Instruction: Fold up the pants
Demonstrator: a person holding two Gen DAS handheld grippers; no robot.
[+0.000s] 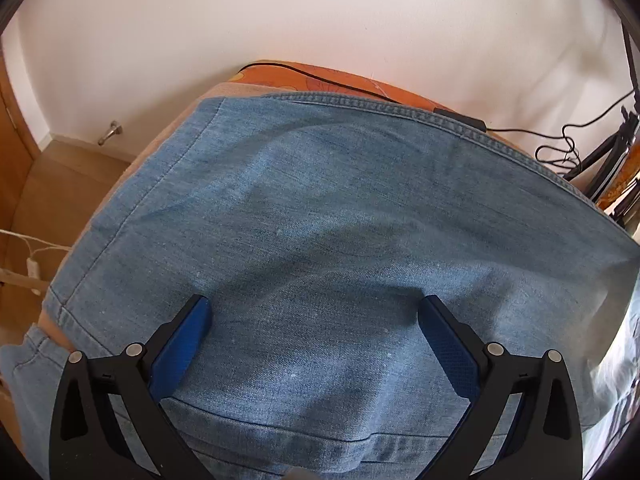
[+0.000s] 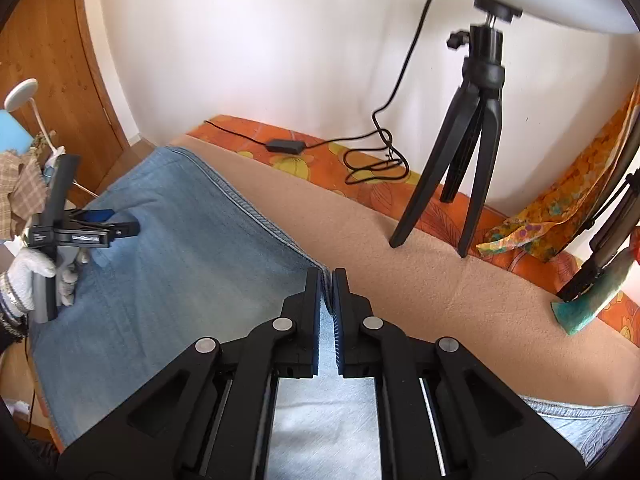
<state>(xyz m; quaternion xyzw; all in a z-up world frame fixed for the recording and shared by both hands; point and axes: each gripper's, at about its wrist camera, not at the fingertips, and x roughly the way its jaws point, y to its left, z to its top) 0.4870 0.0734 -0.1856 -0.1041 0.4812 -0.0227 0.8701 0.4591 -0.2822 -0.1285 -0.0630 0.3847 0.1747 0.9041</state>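
Light blue denim pants (image 1: 320,220) lie spread over a beige blanket; they also show in the right wrist view (image 2: 180,248). My left gripper (image 1: 314,312) is open, its blue pads wide apart just above the denim, holding nothing. It also shows in the right wrist view (image 2: 106,220), held by a white-gloved hand over the pants' left part. My right gripper (image 2: 327,280) is shut on the pants' seamed edge, the fold pinched between its pads and lifted slightly off the blanket.
The beige blanket (image 2: 440,288) covers an orange patterned surface (image 2: 320,156) against a white wall. A black tripod (image 2: 468,140) with a ring light stands at the right, its cable and controller (image 2: 286,145) trailing behind. A wooden door (image 2: 52,40) is at left.
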